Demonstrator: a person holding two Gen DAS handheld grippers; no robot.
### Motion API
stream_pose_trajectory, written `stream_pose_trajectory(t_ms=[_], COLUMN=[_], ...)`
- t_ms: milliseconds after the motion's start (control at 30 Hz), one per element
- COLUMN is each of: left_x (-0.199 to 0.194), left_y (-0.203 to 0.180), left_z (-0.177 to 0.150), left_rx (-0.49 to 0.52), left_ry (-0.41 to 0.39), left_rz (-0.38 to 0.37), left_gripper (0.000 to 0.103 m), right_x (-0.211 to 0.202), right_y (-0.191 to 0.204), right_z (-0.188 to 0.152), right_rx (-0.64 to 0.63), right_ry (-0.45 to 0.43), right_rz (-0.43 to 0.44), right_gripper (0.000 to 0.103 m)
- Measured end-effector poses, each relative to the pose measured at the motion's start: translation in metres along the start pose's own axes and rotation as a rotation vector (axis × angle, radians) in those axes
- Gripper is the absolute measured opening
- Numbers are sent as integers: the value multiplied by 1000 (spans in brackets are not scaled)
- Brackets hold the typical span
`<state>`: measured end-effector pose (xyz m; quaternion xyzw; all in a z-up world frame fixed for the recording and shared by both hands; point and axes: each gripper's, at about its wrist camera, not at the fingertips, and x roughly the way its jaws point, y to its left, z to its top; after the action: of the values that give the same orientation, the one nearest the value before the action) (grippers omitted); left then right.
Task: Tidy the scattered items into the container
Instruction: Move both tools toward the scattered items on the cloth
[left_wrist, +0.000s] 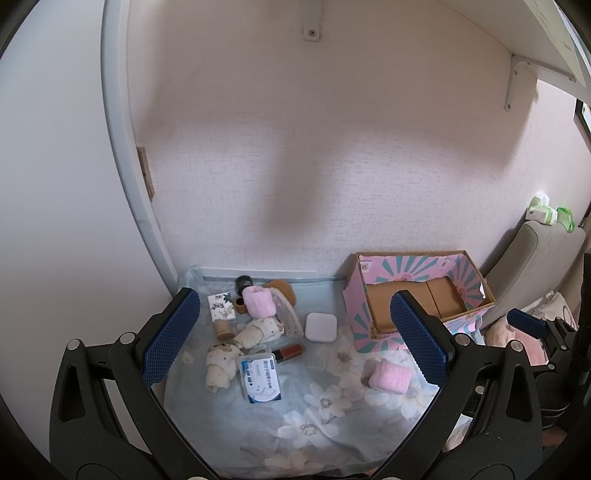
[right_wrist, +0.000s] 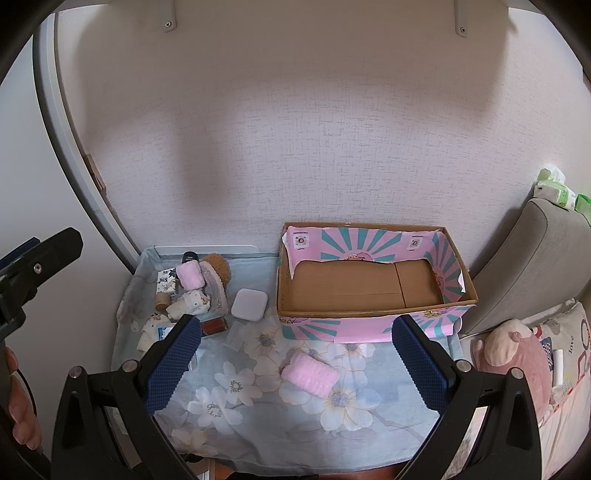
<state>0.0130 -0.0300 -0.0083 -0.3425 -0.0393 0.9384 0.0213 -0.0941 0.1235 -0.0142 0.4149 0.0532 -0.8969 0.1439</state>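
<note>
Both hand-held grippers hover above the counter, jaws spread wide, nothing held: left hand-held gripper (left_wrist: 295, 334), right hand-held gripper (right_wrist: 297, 354).

Container: pink cardboard box (right_wrist: 373, 321) at 1 o'clock in the right wrist view, back edge against the wall, bare brown floor, no items in it.

Clutter sits at 10 o'clock, near the counter's back-left corner: pink terry roll (right_wrist: 189, 277), white square case (right_wrist: 249, 303), cork-coloured tube (right_wrist: 161, 301), patterned cloth bundles (right_wrist: 190, 303), red stick (right_wrist: 213, 326) (partly behind the left pad).

A second pink roll (right_wrist: 309, 373) lies alone at centre, on the floral cloth (right_wrist: 236, 387), just in front of the box's near wall. Open cloth all round it.

Right edge: grey cushion (right_wrist: 535, 266) and pink plush (right_wrist: 517, 354), close beside the box.
</note>
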Motion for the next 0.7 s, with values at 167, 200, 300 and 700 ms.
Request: stream_pose_trajectory(t_ms=[167,200,300,700], left_x=[1,1,-1,6], left_y=[6,7,16,34], left_z=[3,4,7,6], left_rx=[-5,-8,-22,-43], left_ry=[-1,-2,-11,-1], left_rz=[7,10,-9,-18], left_gripper=[103,103,103,103], right_x=[0,0,0,4], right_y=[0,0,0,-6], right_z=[0,0,1,5], right_rx=[-1,-1,-3,1], right_ry=[-1,-1,-4,-4], right_rz=[0,0,-1,0], right_gripper=[102,102,103,103])
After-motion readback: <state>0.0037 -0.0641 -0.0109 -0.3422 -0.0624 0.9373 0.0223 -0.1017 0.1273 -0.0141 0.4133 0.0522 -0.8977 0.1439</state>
